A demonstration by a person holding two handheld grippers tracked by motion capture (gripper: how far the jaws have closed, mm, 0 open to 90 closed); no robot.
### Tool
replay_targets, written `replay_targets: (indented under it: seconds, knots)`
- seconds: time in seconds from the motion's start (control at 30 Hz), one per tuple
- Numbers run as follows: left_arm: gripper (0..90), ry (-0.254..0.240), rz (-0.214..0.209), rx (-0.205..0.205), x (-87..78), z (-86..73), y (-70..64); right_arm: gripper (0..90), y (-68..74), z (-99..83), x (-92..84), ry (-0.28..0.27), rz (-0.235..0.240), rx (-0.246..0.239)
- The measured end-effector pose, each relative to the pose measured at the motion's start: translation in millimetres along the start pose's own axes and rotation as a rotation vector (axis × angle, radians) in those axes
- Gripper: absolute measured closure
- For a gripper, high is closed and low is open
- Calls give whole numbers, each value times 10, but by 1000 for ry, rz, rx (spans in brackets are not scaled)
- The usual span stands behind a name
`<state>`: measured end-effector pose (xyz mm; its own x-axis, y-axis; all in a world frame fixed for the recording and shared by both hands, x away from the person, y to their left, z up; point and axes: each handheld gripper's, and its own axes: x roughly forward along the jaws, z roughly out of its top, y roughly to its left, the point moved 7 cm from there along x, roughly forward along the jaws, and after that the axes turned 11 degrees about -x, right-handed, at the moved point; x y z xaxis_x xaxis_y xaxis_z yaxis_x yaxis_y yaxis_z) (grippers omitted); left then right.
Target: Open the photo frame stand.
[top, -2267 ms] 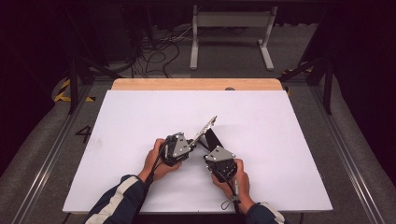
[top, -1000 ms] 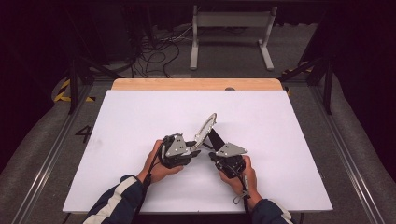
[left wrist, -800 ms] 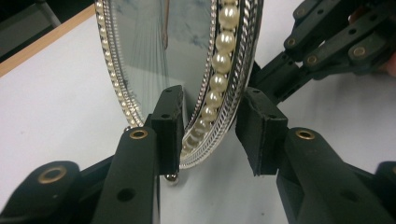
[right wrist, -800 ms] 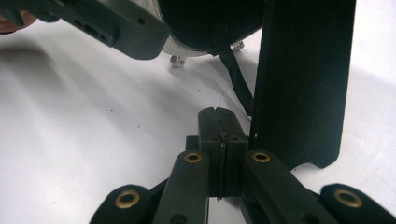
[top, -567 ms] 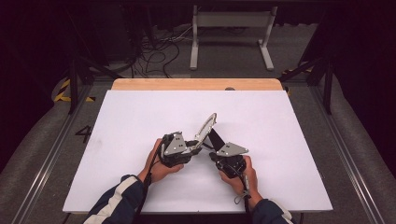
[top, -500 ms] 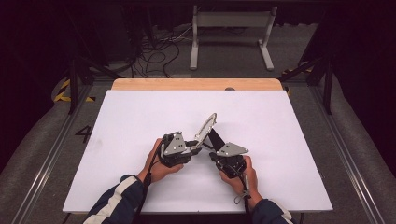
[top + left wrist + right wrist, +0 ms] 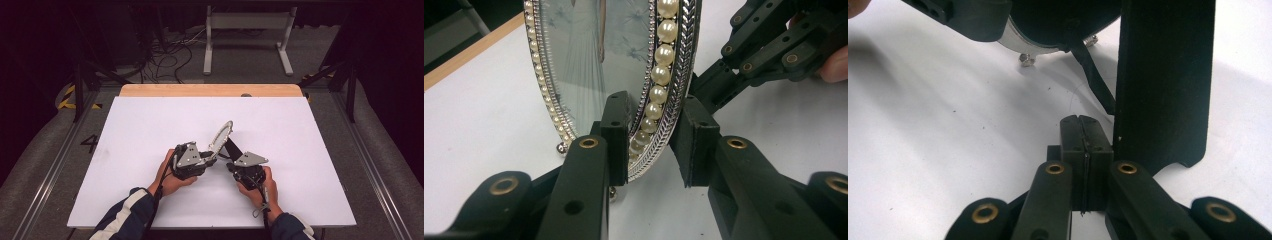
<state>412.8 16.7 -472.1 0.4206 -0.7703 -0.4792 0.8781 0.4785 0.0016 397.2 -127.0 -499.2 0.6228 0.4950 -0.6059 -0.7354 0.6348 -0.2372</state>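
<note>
Picture frame (image 7: 221,136), oval, pearl-edged: stood tilted on the white tabletop (image 7: 150,125) near its middle. Left tool (image 7: 651,145): jaws set around the frame's rim, seemingly pressed on it after closing further. Right tool (image 7: 1083,145): jaws together, placed beside the black back stand (image 7: 1163,80).

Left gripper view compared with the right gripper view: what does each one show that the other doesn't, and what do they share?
Left gripper view: the picture frame's glass front and its pearl border, with the left gripper's jaws, which have just been closing, clamped on the rim. Right gripper view: the frame's black back stand, with the right gripper shut and empty beside it. Shared: the frame's small metal feet and the white table.
</note>
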Motion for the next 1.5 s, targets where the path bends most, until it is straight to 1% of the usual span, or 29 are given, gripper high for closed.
replay_targets:
  seconds: [0.3, 0.33, 0.37, 0.4, 0.5, 0.57, 0.6, 0.63, 0.7, 0.73, 0.77, 0.8, 0.83, 0.93, 1.0, 1.03, 1.07, 1.1, 1.13, 1.23, 1.37, 1.47, 1.5]
  knots:
    - [684, -5, -7, 0, 23, -6, -14, 900, -69, -34, 1, 7, -12, 10]
    - [681, -2, -7, -1, 22, -11, -10, 900, -85, -39, -3, 9, -27, 14]
    - [679, -4, -6, 0, 18, -11, -5, 900, -97, -43, -8, 8, -21, 16]
    - [679, -10, -7, -8, 13, -10, 2, 900, -104, -45, -11, 5, -16, 20]
    - [677, 9, -9, -11, 8, -37, 20, 900, -115, -56, -5, 13, -24, 23]
    - [682, 15, -9, -6, 15, -49, 22, 900, -123, -61, 5, 13, -27, 23]
    - [685, 37, -4, 4, 33, -87, 38, 900, -128, -63, 7, 15, -29, 22]
    - [683, 37, -4, 4, 33, -87, 38, 900, -128, -63, 7, 15, -29, 22]
    - [679, 41, -17, -5, 52, -113, 62, 900, -149, -70, 5, 15, -30, 27]
    - [680, 51, -17, -4, 58, -123, 67, 900, -157, -75, 4, 17, -31, 28]
    - [682, 56, -27, -4, 71, -133, 66, 900, -165, -79, 5, 19, -34, 28]
    - [676, 56, -27, -4, 71, -133, 66, 900, -165, -79, 5, 19, -34, 28]
    - [676, 51, -42, -20, 72, -133, 69, 900, -172, -81, 8, 21, -38, 30]
    - [671, 53, -55, -54, 90, -121, 44, 900, -216, -94, 13, 22, -41, 41]
    - [671, 61, -50, -48, 101, -112, 21, 900, -226, -95, 13, 22, -41, 44]
    - [668, 67, -60, -34, 121, -97, -29, 900, -261, -96, 6, 15, -50, 51]
    - [668, 67, -60, -34, 121, -97, -29, 900, -261, -96, 6, 15, -50, 51]
    - [663, 68, -50, -27, 141, -82, -59, 900, -295, -102, 7, 13, -50, 60]
    - [656, 68, -53, -24, 149, -78, -71, 900, -311, -106, 10, 8, -45, 67]
    - [650, 66, -48, -25, 158, -73, -78, 900, -335, -111, 14, 9, -48, 69]
    - [665, 66, -46, -29, 159, -71, -77, 900, -358, -108, 25, 8, -55, 66]
    - [642, 70, -39, -22, 99, -62, -75, 891, -359, -108, 22, 5, -55, 65]
    - [641, 67, -34, -15, 49, -55, -71, 875, -351, -102, 18, -2, -53, 67]
